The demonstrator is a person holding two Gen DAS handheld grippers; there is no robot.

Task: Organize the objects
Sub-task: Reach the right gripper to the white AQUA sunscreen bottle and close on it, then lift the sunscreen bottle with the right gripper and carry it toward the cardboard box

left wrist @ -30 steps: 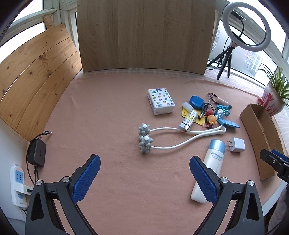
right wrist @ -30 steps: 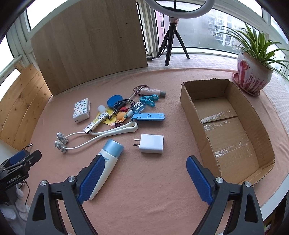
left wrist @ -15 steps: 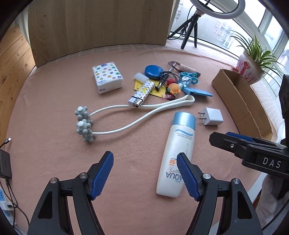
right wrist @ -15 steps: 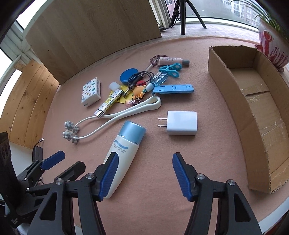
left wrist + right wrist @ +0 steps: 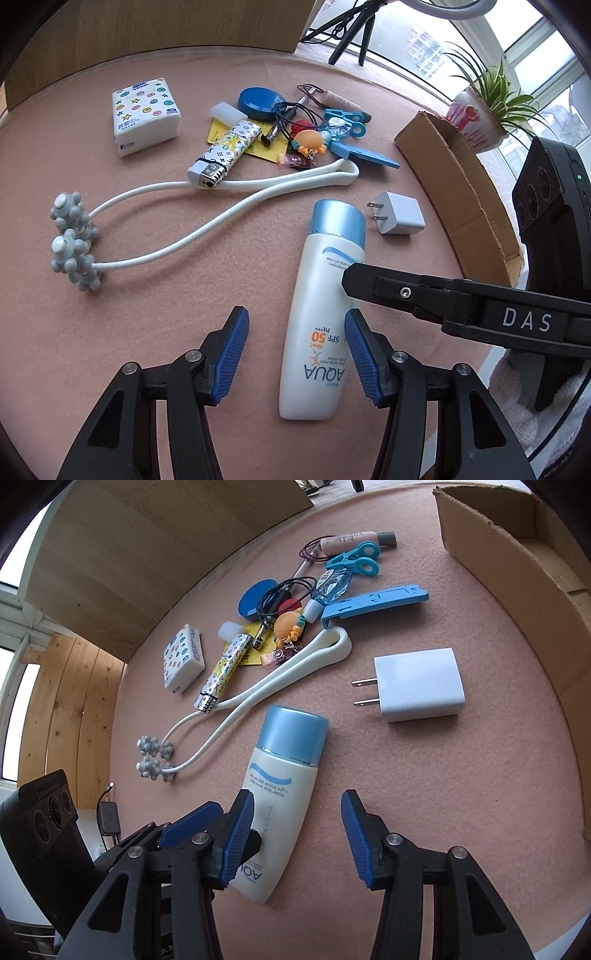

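A pink felt table mat (image 5: 147, 314) is carrying everything, with an open cardboard box (image 5: 535, 590) sitting at its right edge. The white sunscreen bottle (image 5: 325, 295) is lying flat near the front, blue cap pointing away, just beside a white charger plug (image 5: 421, 690) and a white neck massager (image 5: 221, 206). The left gripper (image 5: 295, 350) is closing around the bottle's lower half, pads not yet pressing; the right gripper (image 5: 297, 834) is closing too (bottle partly between, left pad overlapping its edge).
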